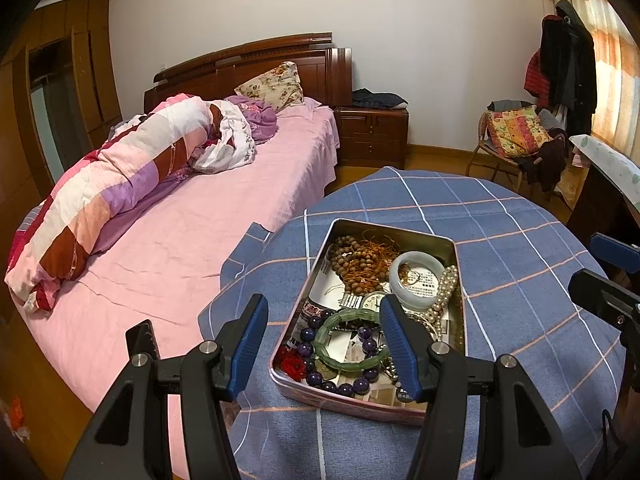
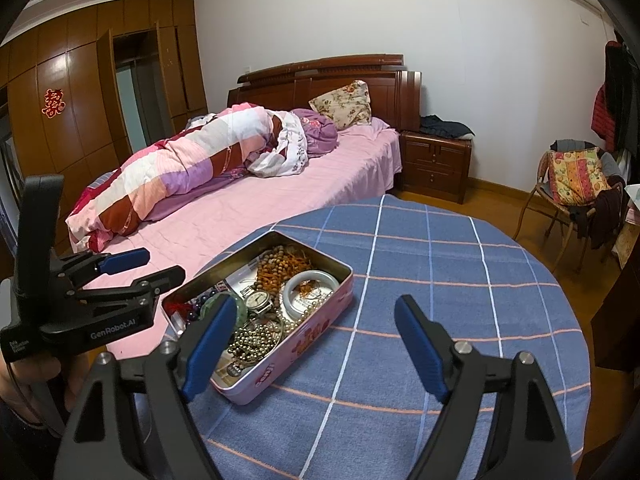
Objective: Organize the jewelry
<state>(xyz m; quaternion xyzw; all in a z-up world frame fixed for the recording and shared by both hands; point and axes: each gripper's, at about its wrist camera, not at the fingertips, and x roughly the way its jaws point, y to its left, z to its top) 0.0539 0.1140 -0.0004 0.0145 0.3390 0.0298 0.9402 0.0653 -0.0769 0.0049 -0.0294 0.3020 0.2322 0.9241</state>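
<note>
The metal tin [image 1: 454,248] lies on the counter [image 2: 440,280] with its blue checked cloth, on the side nearest the bed [image 1: 200,220]. Inside the tin are a white bangle [image 1: 416,280], a green bracelet [image 1: 348,336], brown beads [image 1: 356,264], pearls [image 1: 444,296] and a watch [image 2: 256,300] (all mixed together). The left gripper [image 1: 324,344] hovers over the tin's near end, jaws wide and empty. The right gripper [image 2: 316,344] hangs by the tin's right side, also wide, holding nothing.

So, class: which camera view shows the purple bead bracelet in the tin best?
The left wrist view: the purple bead bracelet curves along the tin's near end, many beads visible. The right wrist view shows only a few beads, near a blue finger.
</note>
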